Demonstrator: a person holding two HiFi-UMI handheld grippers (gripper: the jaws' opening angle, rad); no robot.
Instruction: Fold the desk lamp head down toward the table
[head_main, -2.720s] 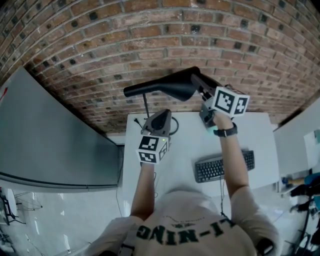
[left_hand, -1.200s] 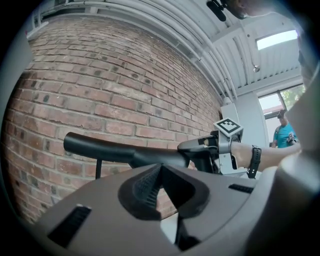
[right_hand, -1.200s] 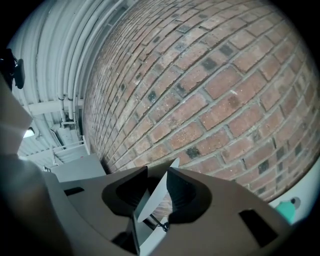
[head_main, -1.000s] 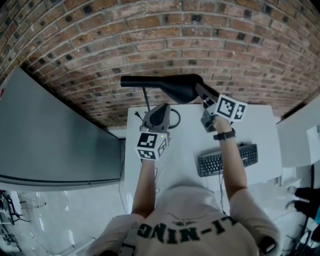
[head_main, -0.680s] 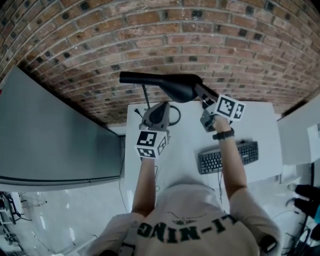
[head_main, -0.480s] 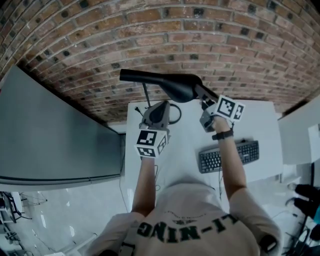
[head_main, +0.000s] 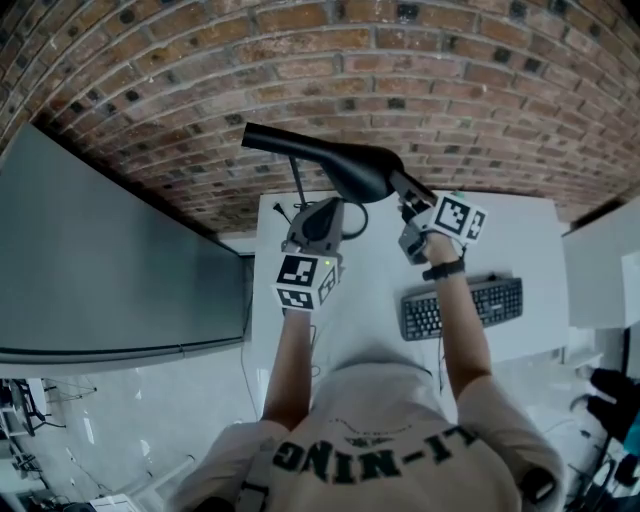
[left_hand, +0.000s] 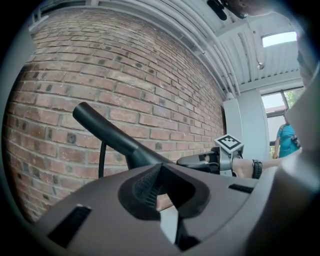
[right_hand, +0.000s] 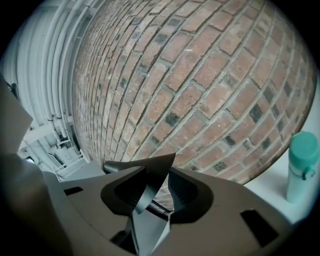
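While the right gripper (right_hand: 157, 182) is clamped on the thin edge of the lamp head (head_main: 340, 160), which sits tilted above the white table (head_main: 380, 290) with its far end up by the brick wall, I log the left gripper (left_hand: 161, 175) with tips drawn together on nothing, low near the lamp pole (head_main: 297, 190). One teal bottle (right_hand: 302, 165) stands capped beside the wall; contents not visible. Only legible print: "I-NING" on the shirt (head_main: 390, 450), partly cut off.

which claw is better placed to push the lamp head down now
Right. The right claw is shut on the edge of the lamp head, so it can likely swing it down. The left claw sits lower by the stand, gripping nothing.
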